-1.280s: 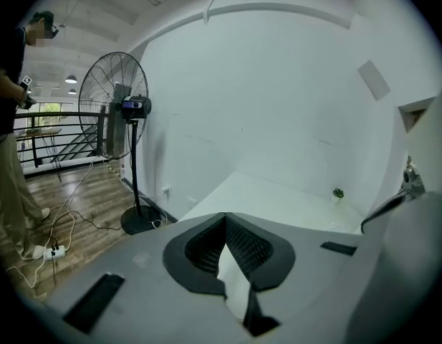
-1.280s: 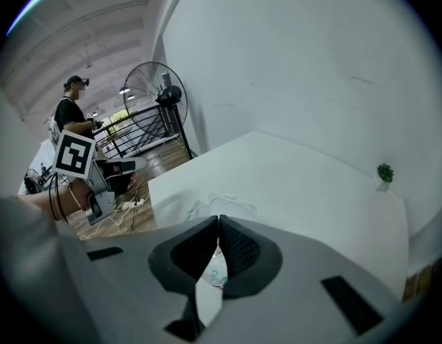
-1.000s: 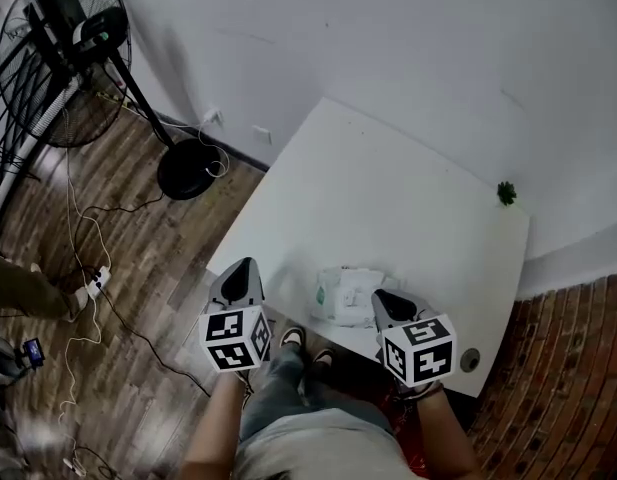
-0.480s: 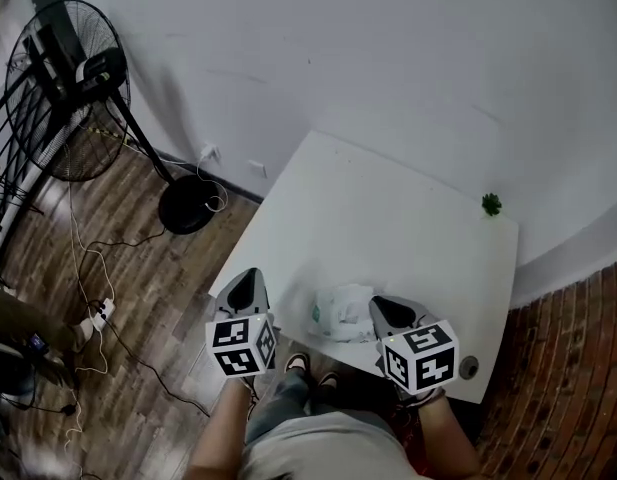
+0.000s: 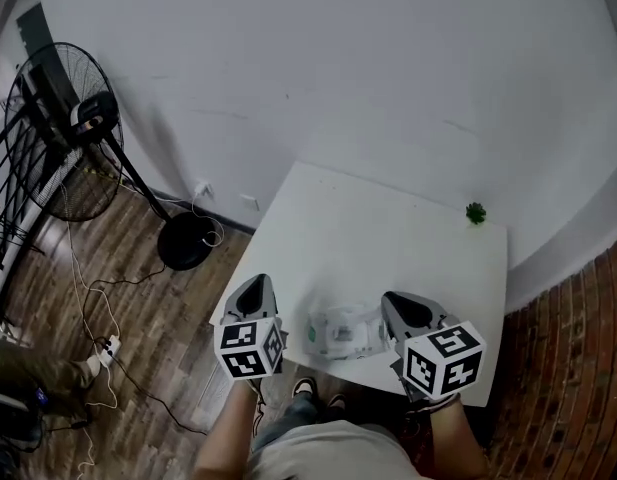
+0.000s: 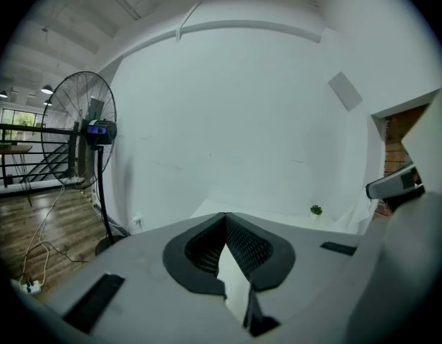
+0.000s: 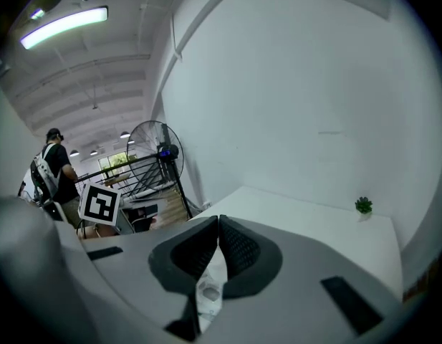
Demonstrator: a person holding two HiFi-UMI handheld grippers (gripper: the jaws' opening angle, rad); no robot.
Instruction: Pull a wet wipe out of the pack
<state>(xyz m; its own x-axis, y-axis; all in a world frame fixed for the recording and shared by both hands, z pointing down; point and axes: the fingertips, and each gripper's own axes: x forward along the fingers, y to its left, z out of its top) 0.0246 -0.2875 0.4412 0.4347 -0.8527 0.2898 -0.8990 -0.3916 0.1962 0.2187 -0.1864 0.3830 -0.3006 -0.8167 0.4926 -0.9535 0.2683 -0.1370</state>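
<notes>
The wet wipe pack point(image 5: 343, 333), white with a green label end, lies near the front edge of the white table point(image 5: 388, 233). My left gripper point(image 5: 256, 284) hovers at the table's front left corner, left of the pack, jaws shut and holding nothing. My right gripper point(image 5: 397, 299) sits just right of the pack, also shut and empty. In the left gripper view the left gripper point(image 6: 224, 216) points over the table toward the wall. In the right gripper view the right gripper point(image 7: 218, 219) has its tips together, and the pack point(image 7: 207, 289) shows below through the gap behind them.
A small green plant point(image 5: 475, 212) stands at the table's far right corner. A standing fan point(image 5: 58, 133) with a round black base point(image 5: 185, 240) and trailing cables is on the wood floor to the left. A person with a backpack point(image 7: 52, 165) stands far off.
The head view has risen and tilted toward the wall, so the table sits lower and smaller. Both grippers stay shut on either side of the pack, which has not moved.
</notes>
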